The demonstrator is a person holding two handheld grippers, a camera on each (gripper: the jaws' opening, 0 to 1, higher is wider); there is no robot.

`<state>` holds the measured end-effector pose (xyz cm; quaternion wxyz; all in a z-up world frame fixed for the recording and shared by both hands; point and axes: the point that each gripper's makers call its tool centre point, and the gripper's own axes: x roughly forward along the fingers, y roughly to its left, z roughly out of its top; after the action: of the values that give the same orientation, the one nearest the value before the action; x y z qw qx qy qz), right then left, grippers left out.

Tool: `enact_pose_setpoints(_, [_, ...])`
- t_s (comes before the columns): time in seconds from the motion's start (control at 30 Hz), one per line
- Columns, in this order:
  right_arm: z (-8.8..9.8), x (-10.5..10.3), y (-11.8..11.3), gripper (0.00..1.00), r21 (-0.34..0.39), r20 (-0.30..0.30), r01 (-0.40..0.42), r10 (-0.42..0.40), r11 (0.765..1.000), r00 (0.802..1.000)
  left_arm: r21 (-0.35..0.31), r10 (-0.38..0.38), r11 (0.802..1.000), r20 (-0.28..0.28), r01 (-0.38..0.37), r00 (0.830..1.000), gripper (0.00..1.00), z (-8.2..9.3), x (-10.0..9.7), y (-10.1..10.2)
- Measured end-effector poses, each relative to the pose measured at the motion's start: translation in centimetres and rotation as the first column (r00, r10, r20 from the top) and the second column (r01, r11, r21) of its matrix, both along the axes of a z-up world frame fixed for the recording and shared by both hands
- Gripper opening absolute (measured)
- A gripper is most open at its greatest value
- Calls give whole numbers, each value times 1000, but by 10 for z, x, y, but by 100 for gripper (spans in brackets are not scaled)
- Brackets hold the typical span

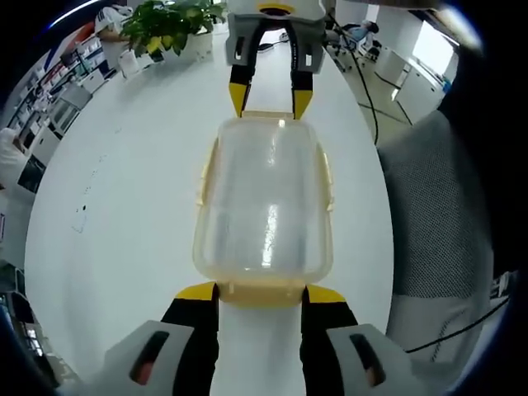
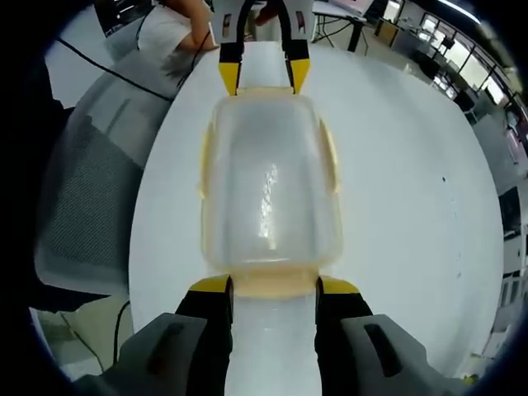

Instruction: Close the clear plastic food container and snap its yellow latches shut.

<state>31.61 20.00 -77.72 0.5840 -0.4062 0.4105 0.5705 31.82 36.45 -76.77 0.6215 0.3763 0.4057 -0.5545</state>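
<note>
In the left gripper view your left claw [image 1: 261,293] is spread wide at 6 o'clock, its yellow tips beside the near end latch of the clear rectangular plastic food container with yellow latches [image 1: 264,202] on the white bench [image 1: 124,206]. Your right claw [image 1: 269,101], also wide, meets the far end at 12 o'clock. A leafy green plant [image 1: 169,25] stands beyond.

Both grippers [image 1: 260,294] [image 2: 272,286] face to face, fingers [image 1: 196,291] spread.

Office: white table [image 1: 107,206], mesh chair [image 1: 437,214], potted plant [image 1: 169,25].
</note>
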Motion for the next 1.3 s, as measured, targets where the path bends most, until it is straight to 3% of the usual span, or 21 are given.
enact_pose_setpoints(1.3, [-5,-1,-55,36,-24,-3,32,-32,999,999,-24,-31,999,-19,30,999,33,-11,4,-55])
